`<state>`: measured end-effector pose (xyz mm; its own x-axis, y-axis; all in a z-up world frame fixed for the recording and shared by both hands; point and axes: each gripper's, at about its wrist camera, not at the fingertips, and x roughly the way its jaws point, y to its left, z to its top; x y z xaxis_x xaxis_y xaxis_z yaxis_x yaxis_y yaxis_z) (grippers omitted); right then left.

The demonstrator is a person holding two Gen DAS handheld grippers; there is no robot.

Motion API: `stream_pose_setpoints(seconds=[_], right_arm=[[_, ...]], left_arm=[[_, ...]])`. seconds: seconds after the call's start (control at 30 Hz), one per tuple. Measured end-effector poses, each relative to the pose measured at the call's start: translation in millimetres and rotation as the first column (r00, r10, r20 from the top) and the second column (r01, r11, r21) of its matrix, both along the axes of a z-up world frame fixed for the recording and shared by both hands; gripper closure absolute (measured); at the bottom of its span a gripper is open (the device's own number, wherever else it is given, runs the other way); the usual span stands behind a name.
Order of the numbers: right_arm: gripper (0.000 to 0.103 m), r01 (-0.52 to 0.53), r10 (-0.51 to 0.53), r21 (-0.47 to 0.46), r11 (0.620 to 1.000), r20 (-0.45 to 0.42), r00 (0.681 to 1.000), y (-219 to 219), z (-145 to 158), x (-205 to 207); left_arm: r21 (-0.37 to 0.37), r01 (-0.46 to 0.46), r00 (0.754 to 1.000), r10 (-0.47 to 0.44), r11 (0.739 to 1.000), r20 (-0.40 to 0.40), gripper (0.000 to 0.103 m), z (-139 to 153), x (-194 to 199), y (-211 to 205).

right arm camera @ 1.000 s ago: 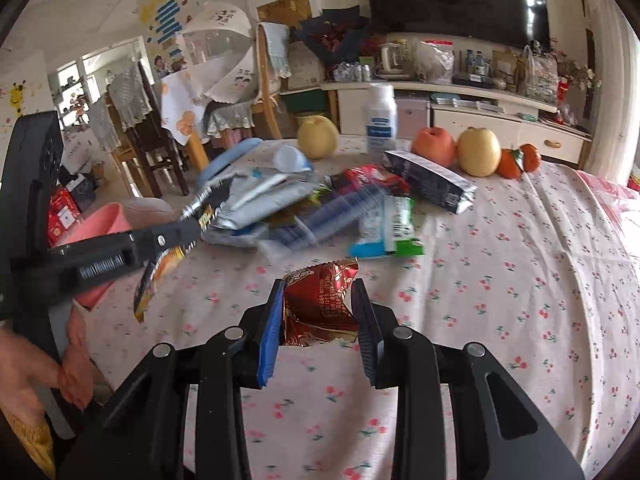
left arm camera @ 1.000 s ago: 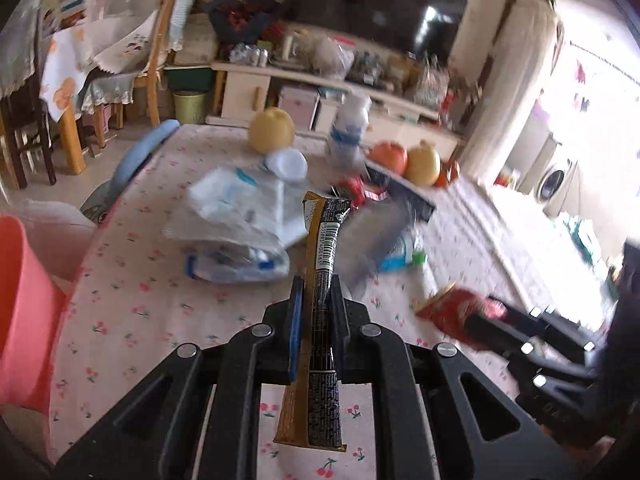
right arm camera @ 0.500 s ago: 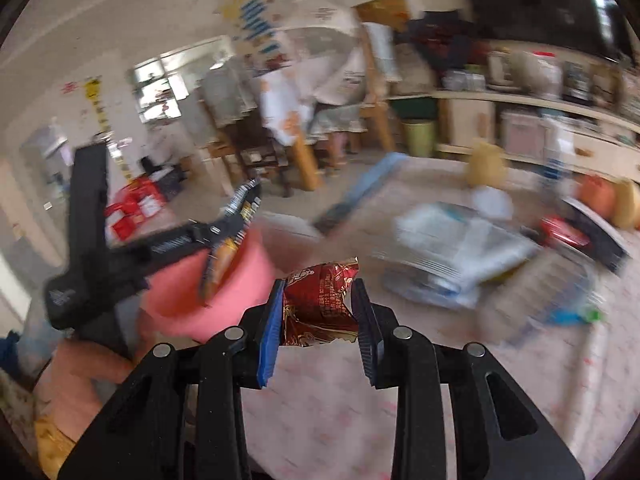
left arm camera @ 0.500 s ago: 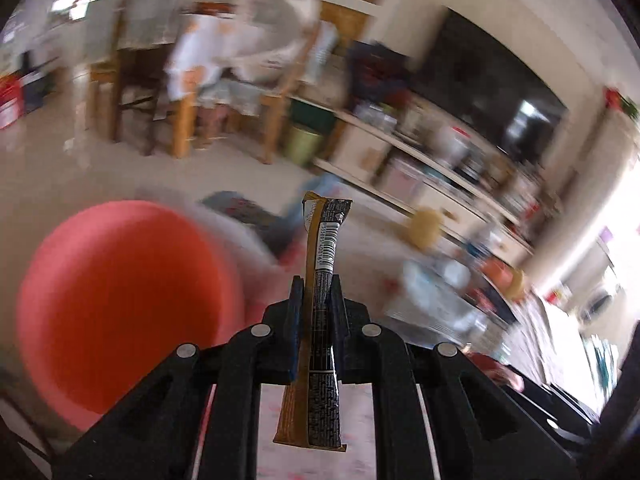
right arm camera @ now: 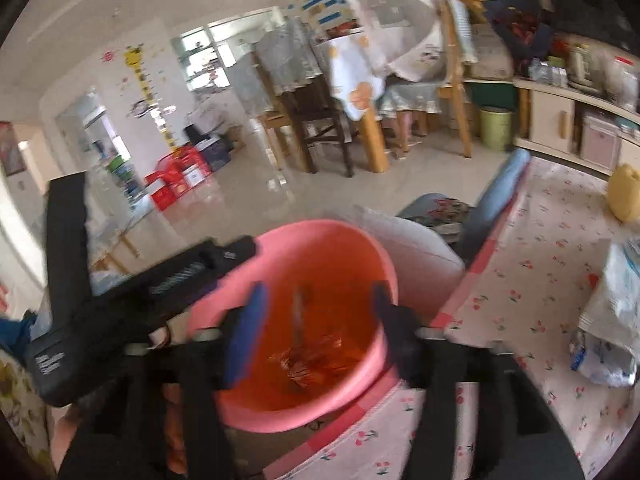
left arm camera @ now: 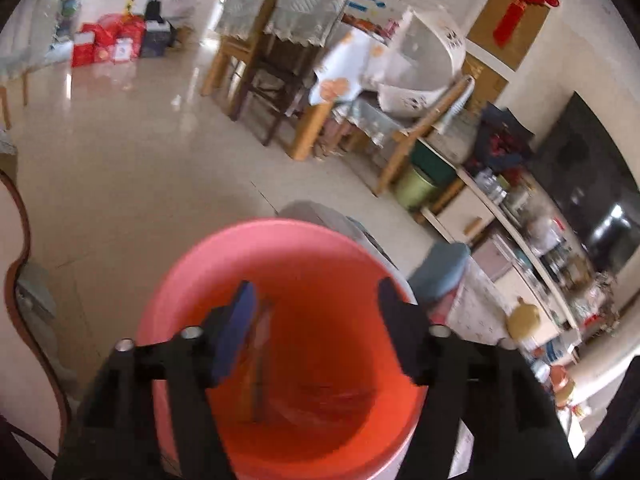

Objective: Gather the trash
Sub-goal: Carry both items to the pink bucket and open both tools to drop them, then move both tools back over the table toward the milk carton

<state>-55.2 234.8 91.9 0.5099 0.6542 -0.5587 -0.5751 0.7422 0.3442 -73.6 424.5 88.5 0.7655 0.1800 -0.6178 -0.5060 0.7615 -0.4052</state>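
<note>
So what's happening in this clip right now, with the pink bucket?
A person is clearing trash with a handheld gripper in each hand. Both the left gripper and the right gripper are over the pink bucket, and their jaws are opening with nothing pinched between them. A long brown wrapper and a crumpled red wrapper show inside the bucket. More trash lies on the floral tablecloth beside it.
</note>
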Motion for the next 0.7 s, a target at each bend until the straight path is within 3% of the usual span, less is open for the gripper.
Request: stream_pose_setpoints(seconds=[0.07,0.1,0.27,0.5,0.7], right_arm=[[0.031,0.032,-0.032,0.017,0.999,-0.010,0.999,-13.4,-2.1,-1.1],[0.024,0.048,-0.048,0.014,0.999,-0.013,0.999,-22.7,-2.8,-0.4],[0.013,0.148,-0.148,-0.015,0.989,-0.005,0.989,-62.5,-0.5,-11.4],[0.013,0.271,-0.262,-0.101,0.957,0.088,0.961,-113.4,5.8,-39.5],[0.012,0.348,-0.332,-0.120,0.930,0.132,0.934,-156.4,10.7,-62.5]], left_arm=[[0.025,-0.003,1.000,0.003,1.000,0.005,0.020,3.6,-0.1,-2.6],[0.030,-0.001,1.000,0.000,1.000,0.015,0.019,5.8,1.3,-5.7],[0.046,0.034,0.997,-0.037,0.998,0.065,0.017,16.1,0.9,-26.4],[0.118,0.122,0.981,-0.137,0.986,0.137,0.015,32.5,-2.0,-70.3],[0.182,0.243,0.950,-0.271,0.953,0.154,0.012,42.1,2.9,-115.5]])
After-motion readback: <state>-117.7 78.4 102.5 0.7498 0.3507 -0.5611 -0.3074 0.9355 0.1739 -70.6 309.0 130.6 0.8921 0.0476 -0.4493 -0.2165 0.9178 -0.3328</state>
